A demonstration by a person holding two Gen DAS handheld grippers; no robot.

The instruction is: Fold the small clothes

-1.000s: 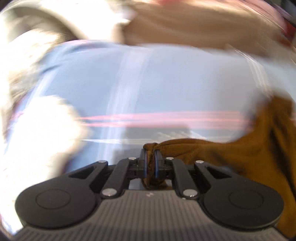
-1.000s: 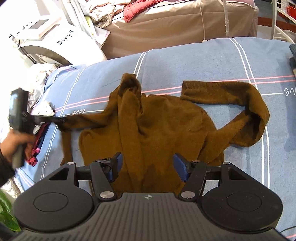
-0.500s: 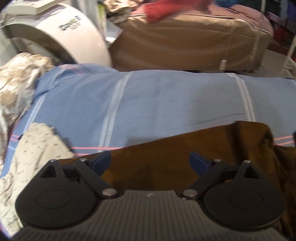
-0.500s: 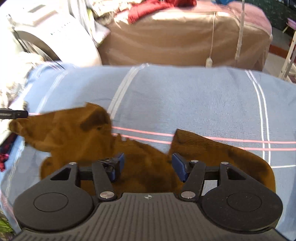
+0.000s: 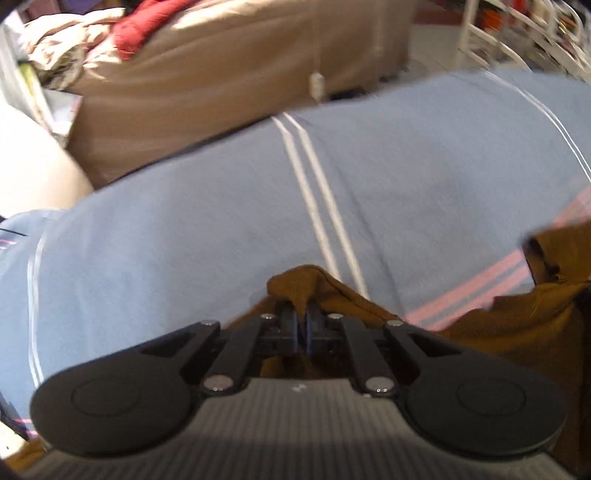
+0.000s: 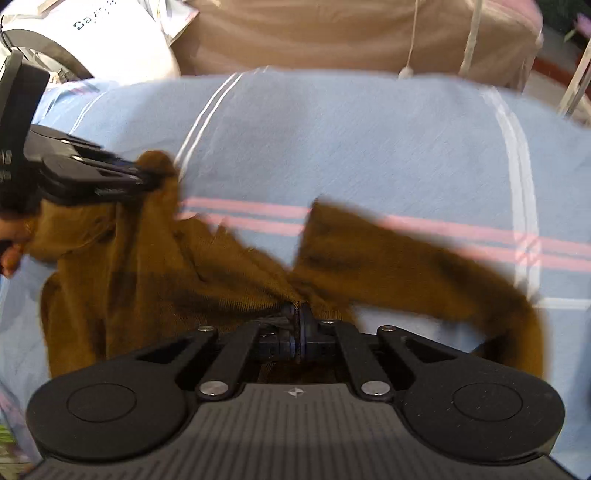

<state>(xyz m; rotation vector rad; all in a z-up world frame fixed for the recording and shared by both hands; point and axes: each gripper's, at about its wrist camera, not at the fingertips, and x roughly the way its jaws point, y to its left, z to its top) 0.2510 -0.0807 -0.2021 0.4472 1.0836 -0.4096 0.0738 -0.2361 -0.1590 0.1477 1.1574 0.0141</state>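
A brown knit sweater [image 6: 155,280] lies rumpled on the blue striped bed sheet [image 6: 351,140]. In the right wrist view my right gripper [image 6: 297,314] is shut on a bunched fold near the sweater's middle, and one sleeve [image 6: 424,266] trails off to the right. My left gripper [image 5: 303,314] is shut on a raised peak of the same brown cloth [image 5: 295,284]. The right wrist view shows the left gripper [image 6: 147,177] at the far left, pinching the sweater's upper left part. More of the sweater [image 5: 517,325] fills the lower right of the left wrist view.
A tan covered couch [image 5: 221,81] with a red garment [image 5: 144,26] and piled clothes stands behind the bed. A white rack [image 5: 517,40] is at the back right, a white appliance [image 6: 110,44] at the back left. A person's hand [image 6: 11,254] holds the left gripper.
Both grippers stood open over the sweater half a second ago and are now shut on it. The left one let go of a sleeve end, shifted right and pinched a new spot.
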